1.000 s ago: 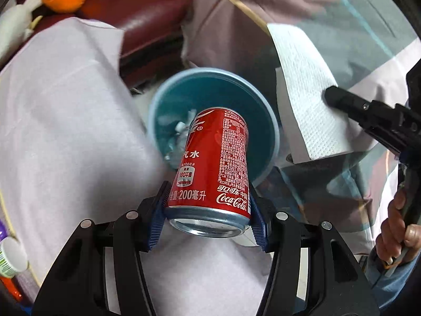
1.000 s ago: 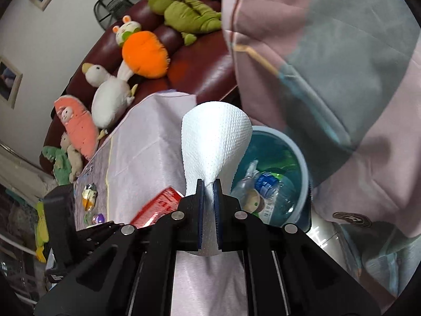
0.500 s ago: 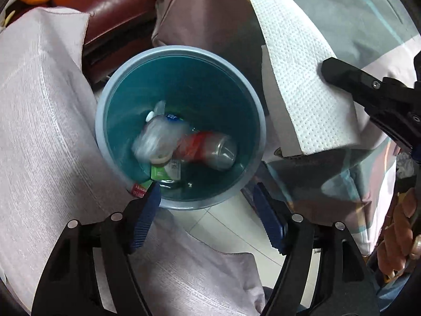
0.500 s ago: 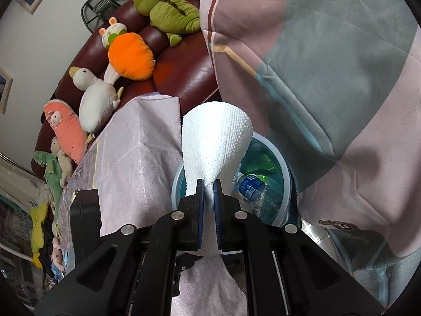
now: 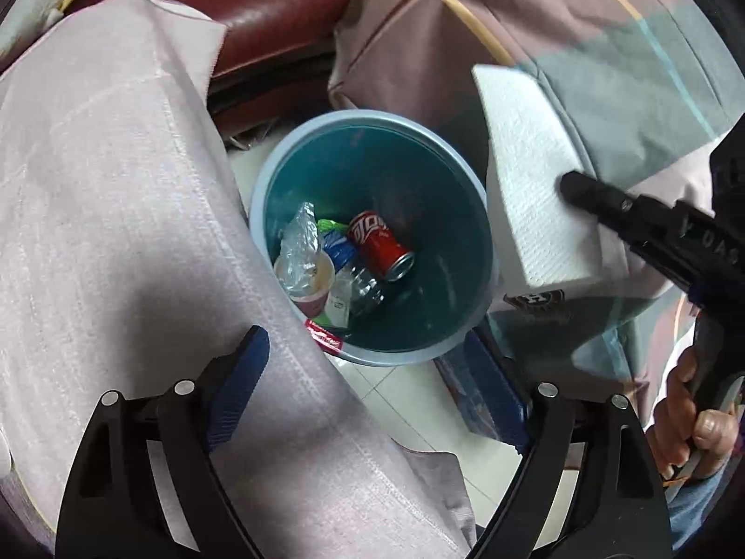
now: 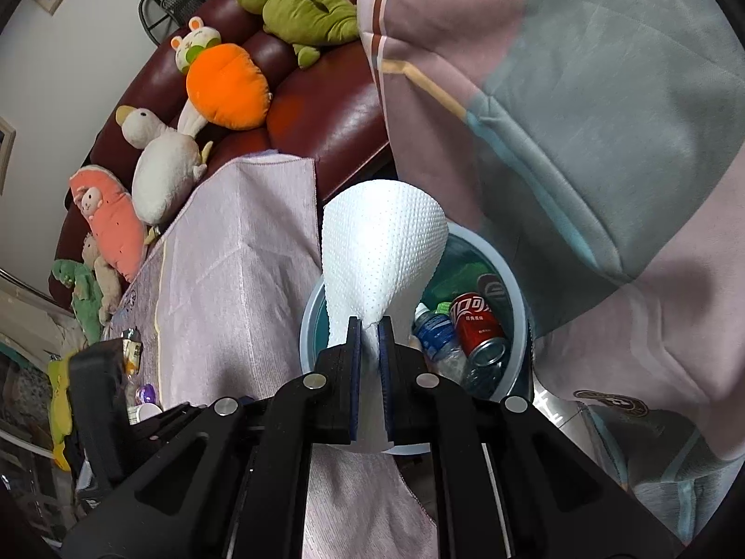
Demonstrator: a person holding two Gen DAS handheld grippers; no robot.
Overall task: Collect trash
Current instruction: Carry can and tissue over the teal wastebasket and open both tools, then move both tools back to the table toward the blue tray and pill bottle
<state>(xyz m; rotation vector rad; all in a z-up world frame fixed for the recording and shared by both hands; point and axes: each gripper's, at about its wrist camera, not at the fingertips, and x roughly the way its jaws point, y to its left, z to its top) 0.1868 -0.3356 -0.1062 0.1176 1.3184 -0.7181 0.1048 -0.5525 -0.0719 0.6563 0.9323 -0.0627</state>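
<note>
A light blue trash bin (image 5: 372, 119) stands on the floor between the table and a draped cloth. Inside lie a red Coca-Cola can (image 5: 379, 246), a plastic bottle and wrappers. My left gripper (image 5: 368, 386) is open and empty just above the bin's near rim. My right gripper (image 6: 370, 330) is shut on a white paper towel (image 6: 382, 251) and holds it over the bin (image 6: 519, 298); the can (image 6: 477, 323) shows beside it. In the left wrist view the towel (image 5: 526, 186) hangs right of the bin.
A pale lilac tablecloth (image 5: 102, 233) hangs at the left, touching the bin. A dark red sofa (image 6: 326, 107) with plush toys is behind. A striped pink and grey cloth (image 6: 582, 116) hangs at the right. Small items (image 6: 132, 349) lie on the table.
My left gripper opened and let the red can fall into the bin, then drew back a little. My right gripper with the towel moved over the bin.
</note>
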